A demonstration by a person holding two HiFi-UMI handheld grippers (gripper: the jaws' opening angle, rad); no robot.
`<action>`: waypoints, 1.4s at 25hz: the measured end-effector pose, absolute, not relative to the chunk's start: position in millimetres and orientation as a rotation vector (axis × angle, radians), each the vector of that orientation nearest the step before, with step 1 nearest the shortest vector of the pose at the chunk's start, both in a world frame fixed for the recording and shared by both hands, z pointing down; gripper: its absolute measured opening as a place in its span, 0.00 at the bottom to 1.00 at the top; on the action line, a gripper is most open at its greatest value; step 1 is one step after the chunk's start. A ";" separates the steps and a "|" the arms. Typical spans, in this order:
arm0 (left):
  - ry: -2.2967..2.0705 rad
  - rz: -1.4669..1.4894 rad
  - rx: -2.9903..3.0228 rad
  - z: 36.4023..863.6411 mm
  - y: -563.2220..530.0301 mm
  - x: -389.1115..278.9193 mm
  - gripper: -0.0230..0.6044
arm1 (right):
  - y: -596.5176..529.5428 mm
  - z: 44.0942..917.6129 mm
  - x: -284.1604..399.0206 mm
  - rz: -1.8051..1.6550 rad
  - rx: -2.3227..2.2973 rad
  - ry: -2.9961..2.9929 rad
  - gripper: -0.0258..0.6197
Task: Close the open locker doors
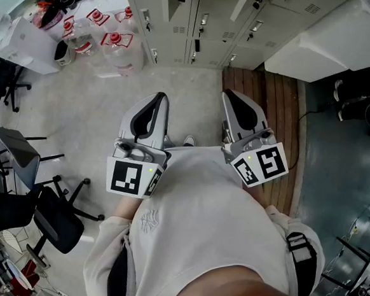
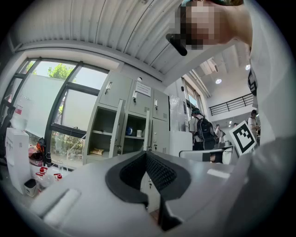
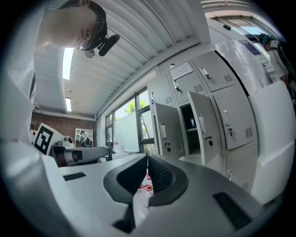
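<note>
Ahead, open locker doors (image 3: 167,132) (jaws together, empty).

Water jugs (image 1: 121,46), office chair (image 1: 53,218), wooden platform (image 1: 269,99)

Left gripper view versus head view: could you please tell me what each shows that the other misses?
Only the left gripper view: the open lockers' shelves and a person with a backpack. Only the head view: office chairs and the grey floor. Both: the locker bank, red-capped bottles, and the shut left gripper.
</note>
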State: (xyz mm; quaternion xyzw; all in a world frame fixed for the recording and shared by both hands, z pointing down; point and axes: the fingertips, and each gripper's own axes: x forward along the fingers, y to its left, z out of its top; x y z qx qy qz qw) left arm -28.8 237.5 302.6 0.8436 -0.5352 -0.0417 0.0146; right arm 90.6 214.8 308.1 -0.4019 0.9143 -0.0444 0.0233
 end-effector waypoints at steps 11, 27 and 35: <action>-1.654 -0.136 2.626 304.8 227.3 -21.0 0.04 | 205.0 312.7 96.7 -0.135 -1.251 2.844 0.06; -1.648 -0.101 2.597 314.0 211.7 -10.6 0.04 | 191.0 318.2 99.1 -0.134 -1.147 2.878 0.06; -1.642 -0.105 2.569 321.1 184.3 -38.7 0.04 | 162.6 326.6 69.4 -0.169 -1.141 2.914 0.06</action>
